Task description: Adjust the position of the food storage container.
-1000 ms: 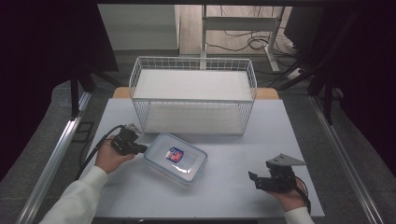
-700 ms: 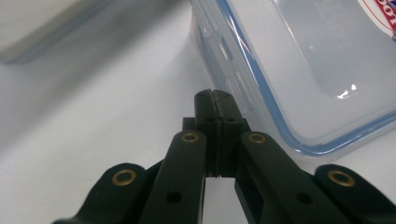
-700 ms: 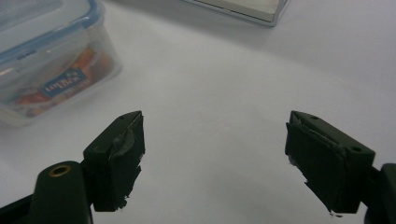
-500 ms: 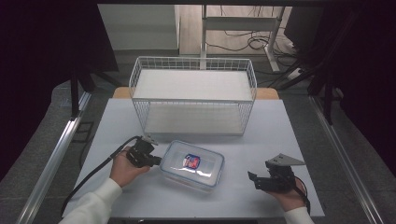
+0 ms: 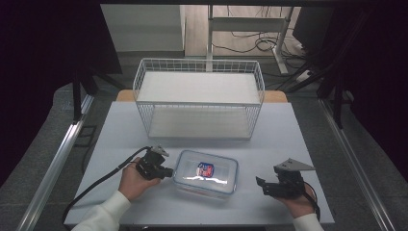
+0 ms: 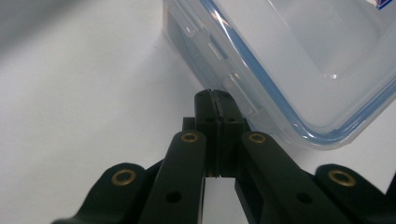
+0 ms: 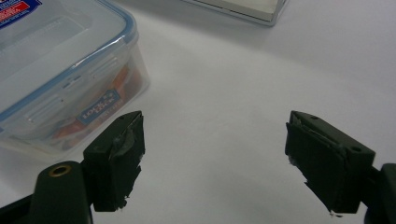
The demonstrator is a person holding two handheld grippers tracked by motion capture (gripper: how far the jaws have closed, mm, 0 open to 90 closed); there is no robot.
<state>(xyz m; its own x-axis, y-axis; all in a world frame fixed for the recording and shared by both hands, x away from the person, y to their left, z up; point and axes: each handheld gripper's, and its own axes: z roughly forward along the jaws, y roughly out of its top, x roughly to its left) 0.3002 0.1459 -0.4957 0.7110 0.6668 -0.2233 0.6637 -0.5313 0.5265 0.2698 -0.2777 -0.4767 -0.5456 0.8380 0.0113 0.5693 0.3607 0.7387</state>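
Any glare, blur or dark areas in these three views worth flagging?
High view: dark surroundings, bright glare streak on the clear plastic lidded container. Left gripper view: sharp shut left claw, overexposed white table. Right gripper view: soft focus on the open right claw, table washed out.

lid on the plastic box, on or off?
On. The lid sits flat on the box, its blue rim seated in both gripper views.

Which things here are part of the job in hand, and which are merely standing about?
In use:
- clear plastic container with blue-rimmed lid, on the table
- left gripper, shut, tips at the container's side latch
- right gripper, open, beside the container

Probably idle:
- white wire basket, behind the container
- desk frame and cables on the floor beyond
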